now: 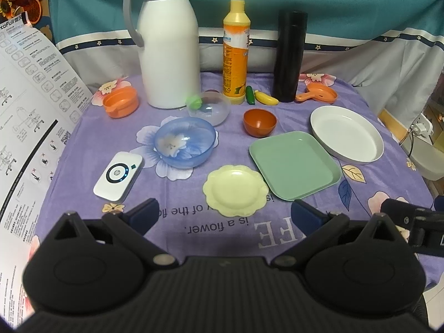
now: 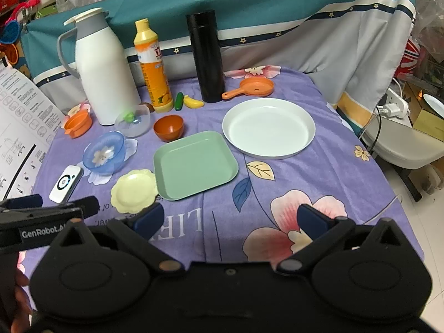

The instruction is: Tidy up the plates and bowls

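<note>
Nothing stacked yet, by the look of it: six dishes spread singly over the purple cloth [image 1: 83, 194], both tools hovering at the near edge. Far left, an orange cup [image 1: 120, 105] beside a white jug [image 1: 169, 52], out of the way unless swept sideways. Next, a blue bowl [image 1: 185, 141] with a clear bowl [image 1: 208, 108] close behind, perhaps touching; hard to judge the rim of see-through plastic, so likely to slip or skid toward the jug if pinched badly. White remote [image 1: 118, 176] just near-left of the blue bowl, easily nudged off the edge on approach. Left gripper [image 1: 224, 211] with fingers spread wide, holding nothing, right before a yellow scalloped plate [image 1: 235, 190]; flat and low, so liable to slide on the cloth rather than lift. Brown bowl [image 1: 259, 122] behind, with toy fruit and a tall orange bottle [image 1: 236, 52] farther back, prone to toppling if reached over carelessly. Green square plate [image 2: 195, 165] almost touching the yellow one, apt to drag along with it. Right gripper [image 2: 230, 219] likewise spread wide and empty, near edge, right of the left tool; some risk of the two tools knocking together. White round plate [image 2: 268, 127] far right, close to the table's side, with a black flask [image 2: 206, 55] behind.
</note>
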{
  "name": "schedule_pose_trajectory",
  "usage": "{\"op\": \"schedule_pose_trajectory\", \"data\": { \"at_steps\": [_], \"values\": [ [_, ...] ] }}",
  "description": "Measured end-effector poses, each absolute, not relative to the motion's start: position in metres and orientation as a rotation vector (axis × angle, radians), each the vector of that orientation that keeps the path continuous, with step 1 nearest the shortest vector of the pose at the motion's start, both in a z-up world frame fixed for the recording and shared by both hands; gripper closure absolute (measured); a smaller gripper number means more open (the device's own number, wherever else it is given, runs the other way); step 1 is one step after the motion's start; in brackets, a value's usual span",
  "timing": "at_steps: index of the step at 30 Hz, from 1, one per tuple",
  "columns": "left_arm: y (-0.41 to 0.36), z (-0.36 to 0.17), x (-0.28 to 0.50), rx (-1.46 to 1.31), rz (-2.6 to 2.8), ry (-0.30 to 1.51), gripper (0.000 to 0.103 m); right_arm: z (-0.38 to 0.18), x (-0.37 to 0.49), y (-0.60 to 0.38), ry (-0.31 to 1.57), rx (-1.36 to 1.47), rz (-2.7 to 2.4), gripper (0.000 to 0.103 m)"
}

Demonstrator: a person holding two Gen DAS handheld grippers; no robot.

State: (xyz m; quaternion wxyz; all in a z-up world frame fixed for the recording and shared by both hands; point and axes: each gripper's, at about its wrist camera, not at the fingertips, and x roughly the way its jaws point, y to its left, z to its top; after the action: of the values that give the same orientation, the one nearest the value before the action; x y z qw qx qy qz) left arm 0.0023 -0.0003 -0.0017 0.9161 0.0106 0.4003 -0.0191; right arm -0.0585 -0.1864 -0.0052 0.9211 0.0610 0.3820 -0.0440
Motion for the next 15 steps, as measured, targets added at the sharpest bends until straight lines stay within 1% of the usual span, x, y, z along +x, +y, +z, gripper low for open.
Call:
{"op": "schedule_pose_trajectory", "data": {
  "at_steps": [15],
  "values": [
    [0.0002,-0.0074,0.0012,0.018,-0.040,0.823,0.000,-0.0057,-0.0572,-0.1860,0.786,0.126,-0.091,0.000]
  ]
}}
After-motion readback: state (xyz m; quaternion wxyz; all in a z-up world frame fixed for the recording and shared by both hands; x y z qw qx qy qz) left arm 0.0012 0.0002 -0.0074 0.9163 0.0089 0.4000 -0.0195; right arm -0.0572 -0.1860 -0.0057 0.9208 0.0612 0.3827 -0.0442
